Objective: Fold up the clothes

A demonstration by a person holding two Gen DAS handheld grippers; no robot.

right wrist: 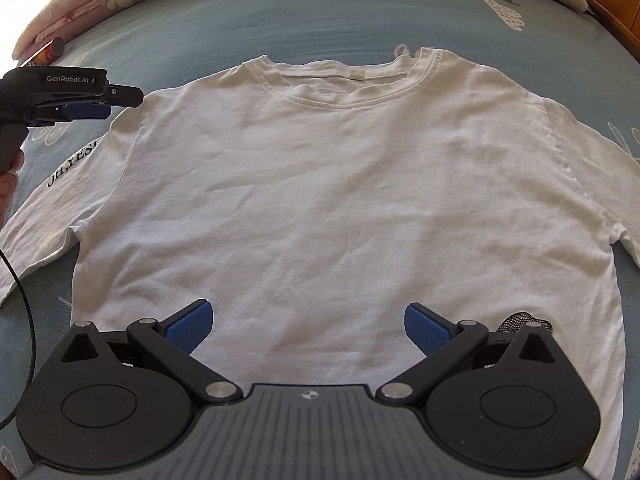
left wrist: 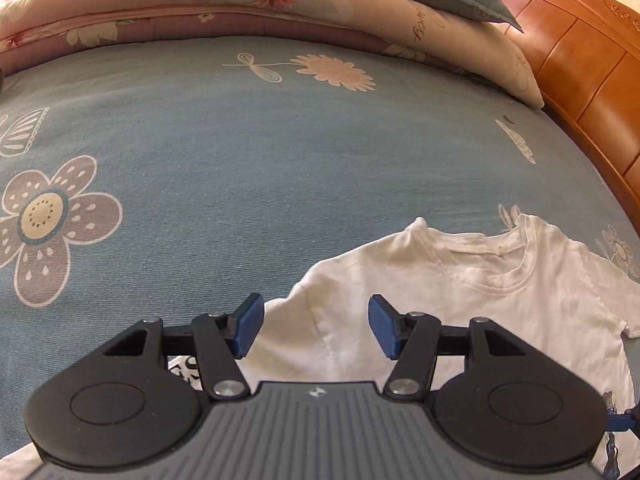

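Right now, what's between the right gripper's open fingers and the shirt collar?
Only the white T-shirt's own smooth front panel. In the right wrist view nothing sits on the fabric between the right gripper and the collar. The left gripper hangs off by the sleeve.

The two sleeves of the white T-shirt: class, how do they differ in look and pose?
The left sleeve carries black lettering reading "UH,YES"; the right sleeve shows no print. The left sleeve lies spread out from the body, with the left gripper over its shoulder; the right sleeve runs off the picture's edge. Both are white and lie flat on the blue floral bedsheet.
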